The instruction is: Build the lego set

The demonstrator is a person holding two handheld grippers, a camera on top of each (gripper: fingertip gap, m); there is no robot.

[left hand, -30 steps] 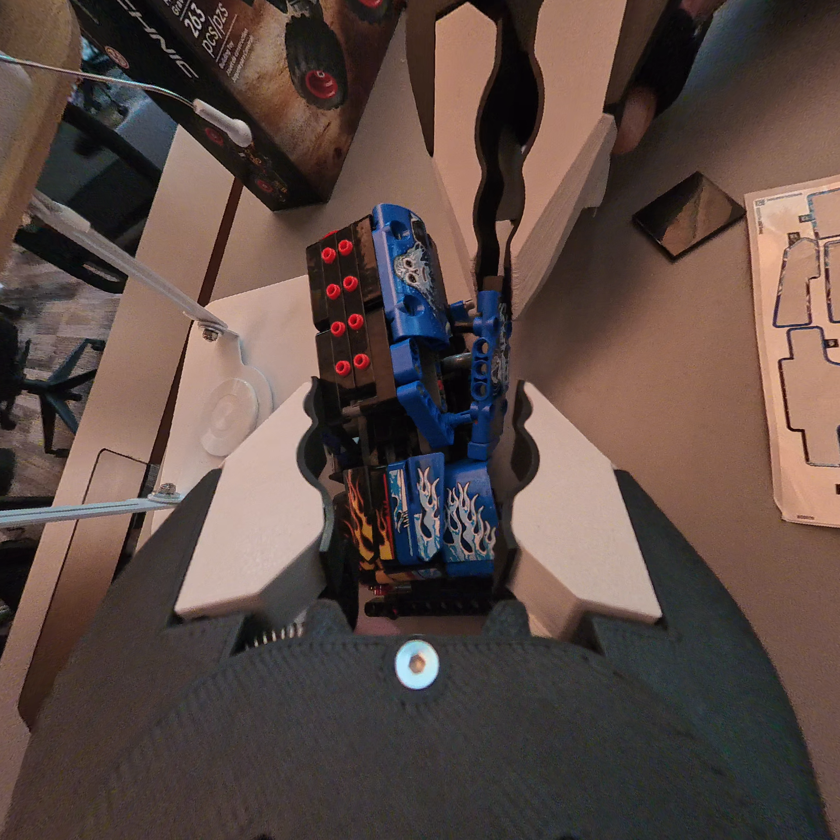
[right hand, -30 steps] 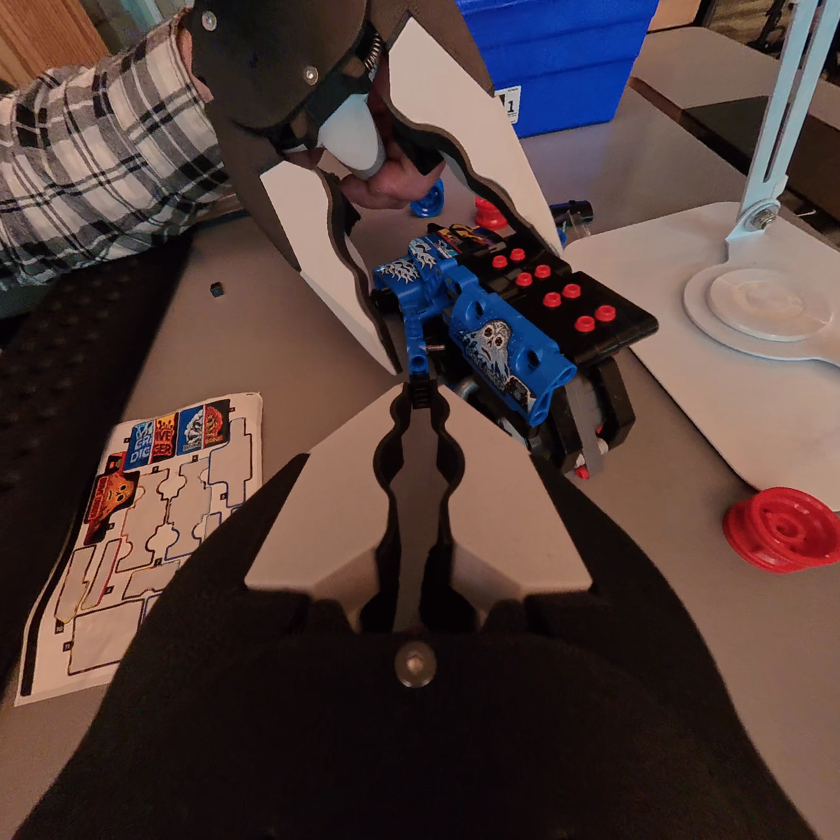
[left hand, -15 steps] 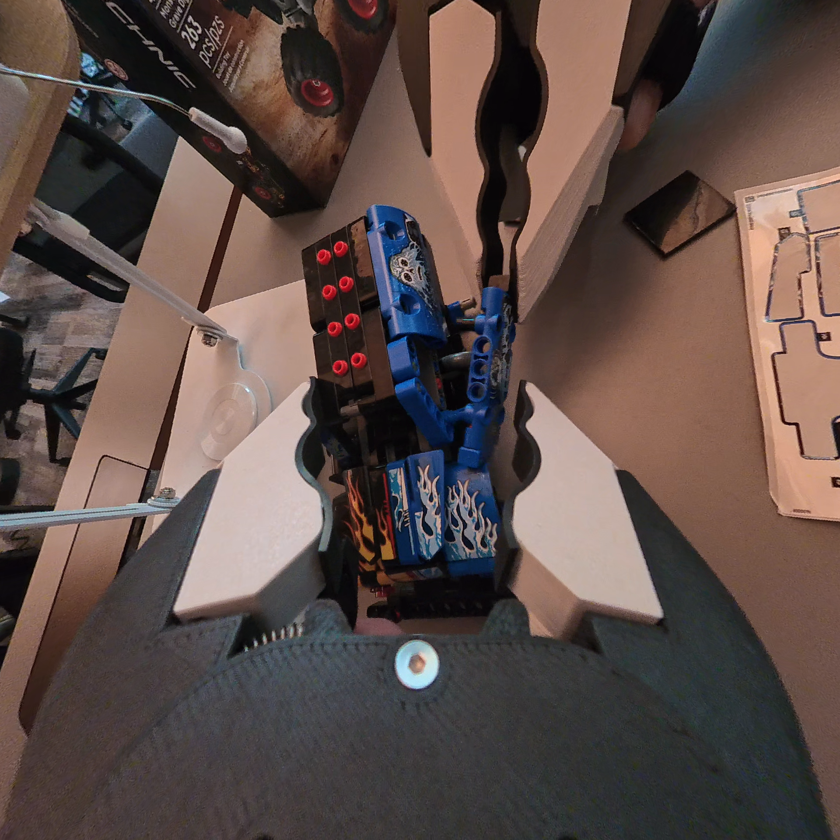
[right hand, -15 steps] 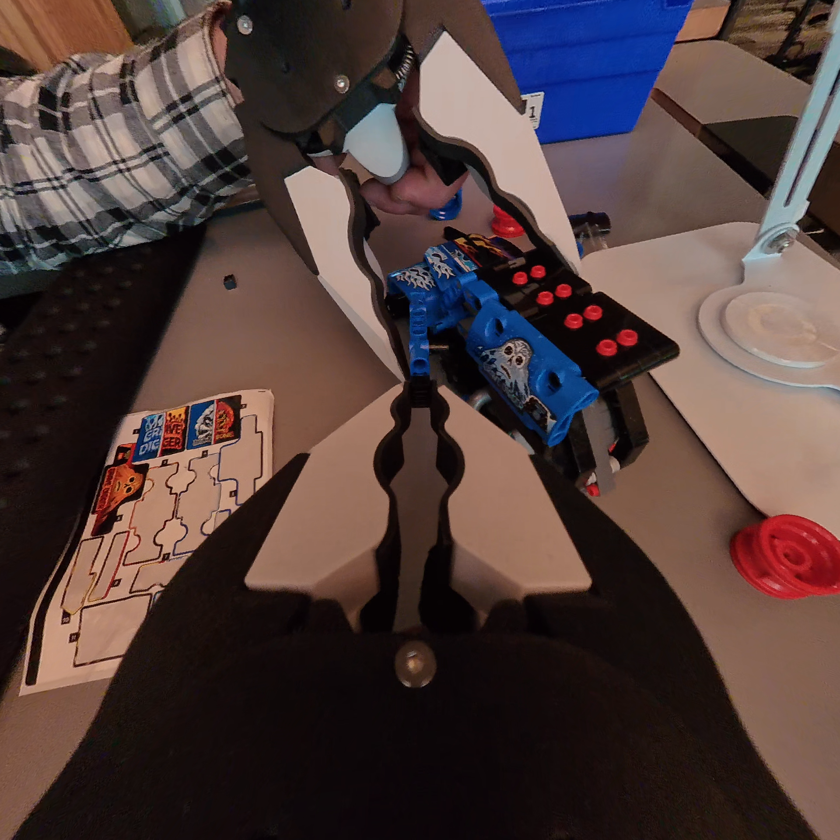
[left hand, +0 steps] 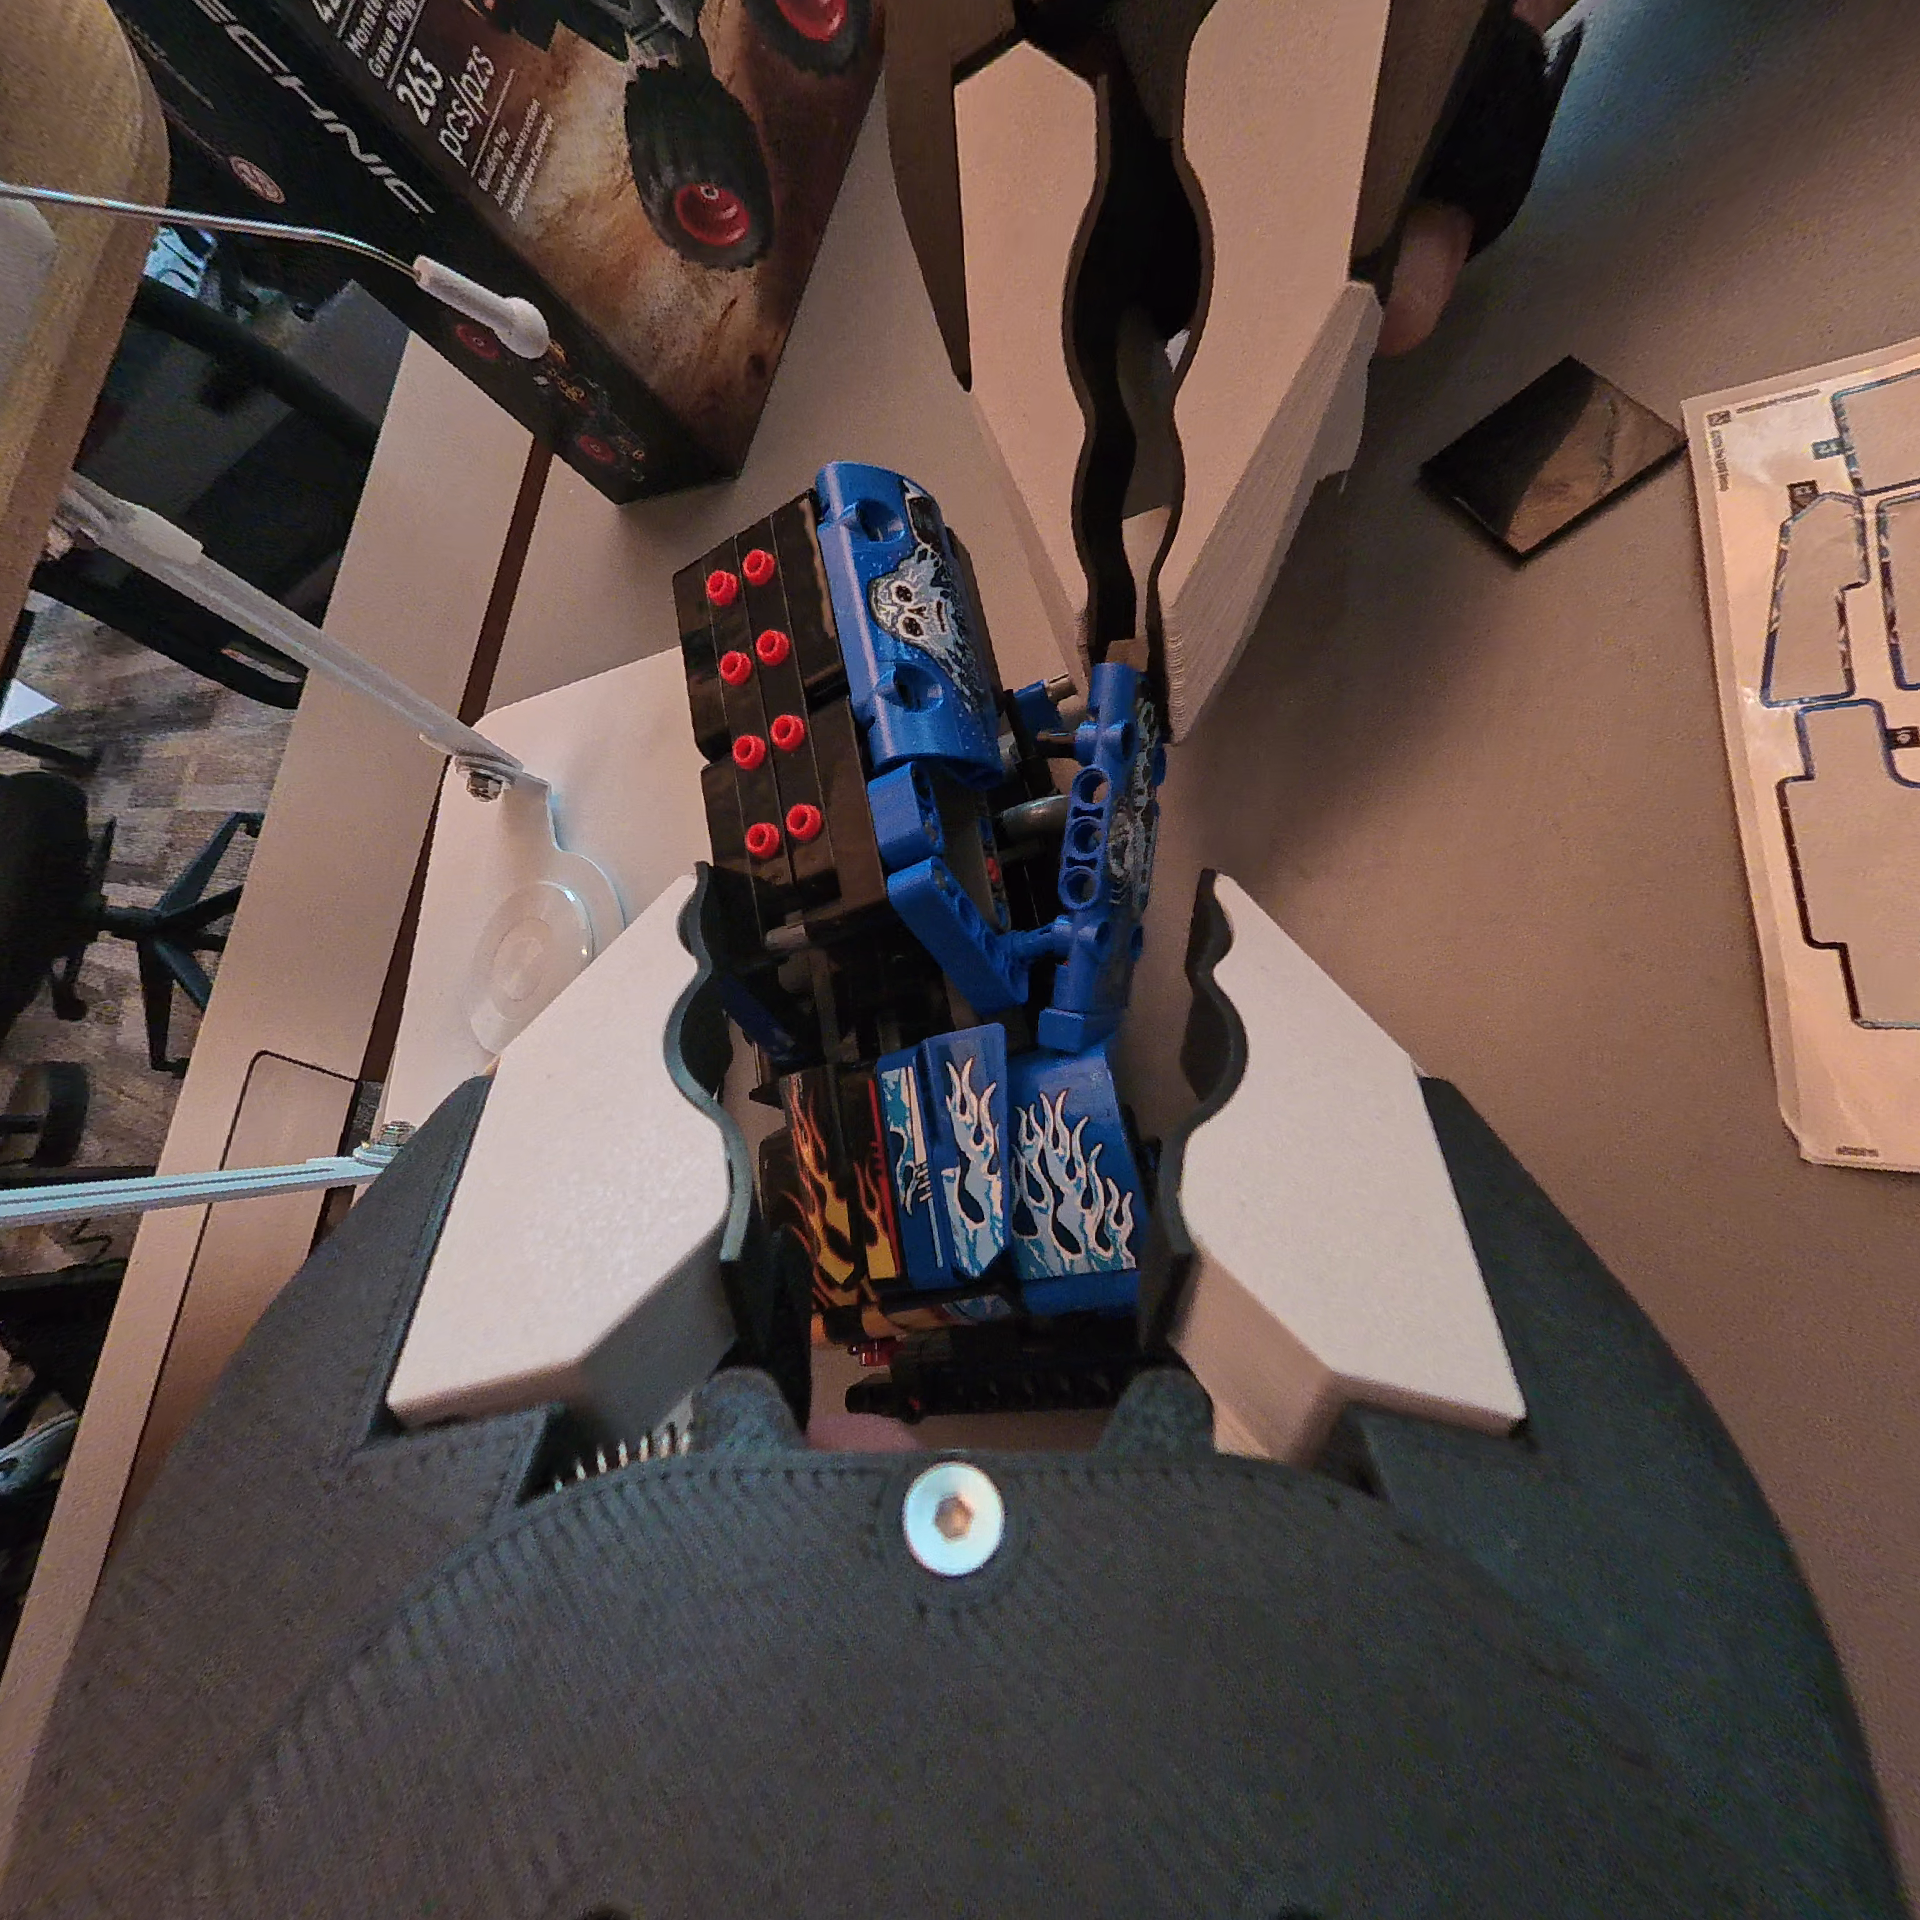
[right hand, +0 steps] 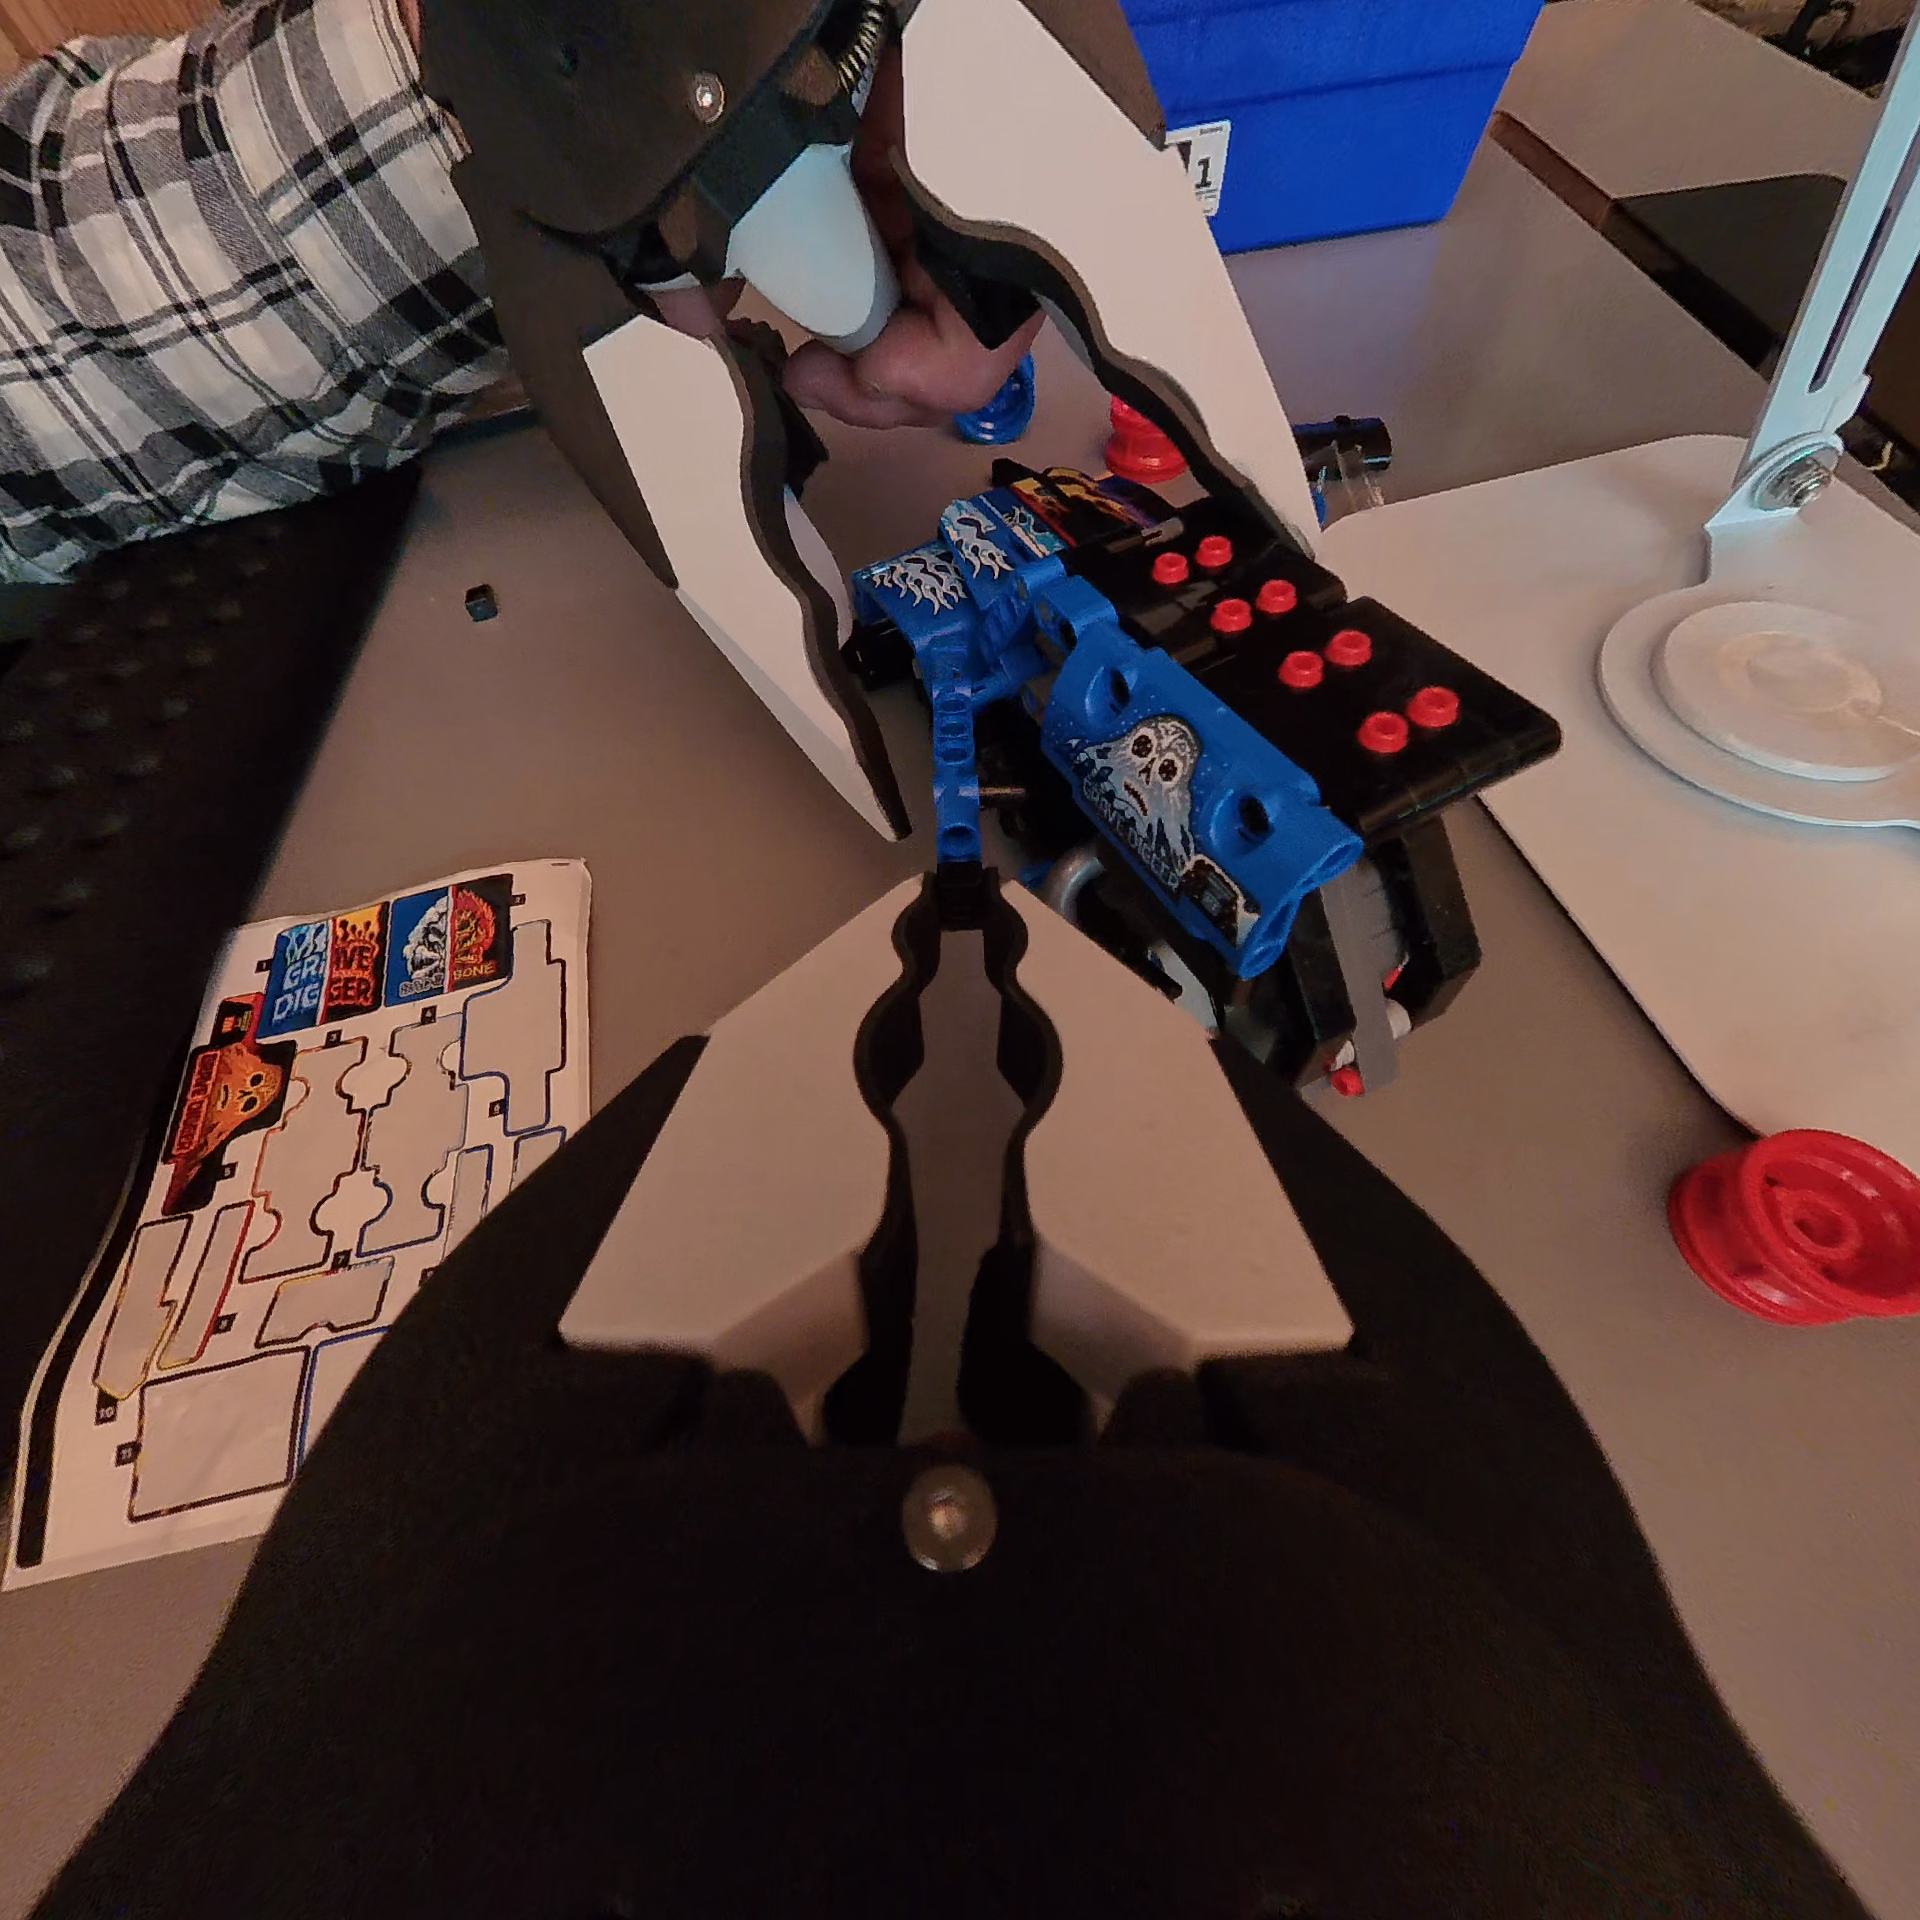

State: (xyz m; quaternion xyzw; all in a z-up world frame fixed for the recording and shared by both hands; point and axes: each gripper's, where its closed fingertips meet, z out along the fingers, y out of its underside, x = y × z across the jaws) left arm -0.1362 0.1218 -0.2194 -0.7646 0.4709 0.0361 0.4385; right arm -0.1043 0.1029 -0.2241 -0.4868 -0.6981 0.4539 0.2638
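Note:
The lego truck body (left hand: 894, 675) is blue and black, with red studs, flame stickers and a skull sticker. My left gripper (left hand: 951, 914) is shut on its flame-stickered end and holds it above the table. My right gripper (right hand: 961, 883) is shut on the tip of a blue holed beam (right hand: 954, 748) that hangs on the truck's side. In the left wrist view the right gripper (left hand: 1132, 665) comes in from the top onto that beam (left hand: 1107, 831). In the right wrist view the left gripper (right hand: 1091, 675) straddles the truck body (right hand: 1195, 748) from behind. The truck's underside is hidden.
A sticker sheet (right hand: 312, 1143) lies on the grey table at the left. A red wheel hub (right hand: 1808, 1226) lies at the right by a white stand base (right hand: 1662, 883). A blue bin (right hand: 1330, 104), small hubs (right hand: 1138, 447), the set box (left hand: 582, 208) and a black tile (left hand: 1548, 457) are farther off. Left tips to right tips: about 4 cm. Both grippers' tips are roughly 15 cm from the red wheel hub (right hand: 1808, 1226).
Both grippers and the truck have shifted a little together. The truck sits slightly nearer the right camera. Both grips are unchanged.

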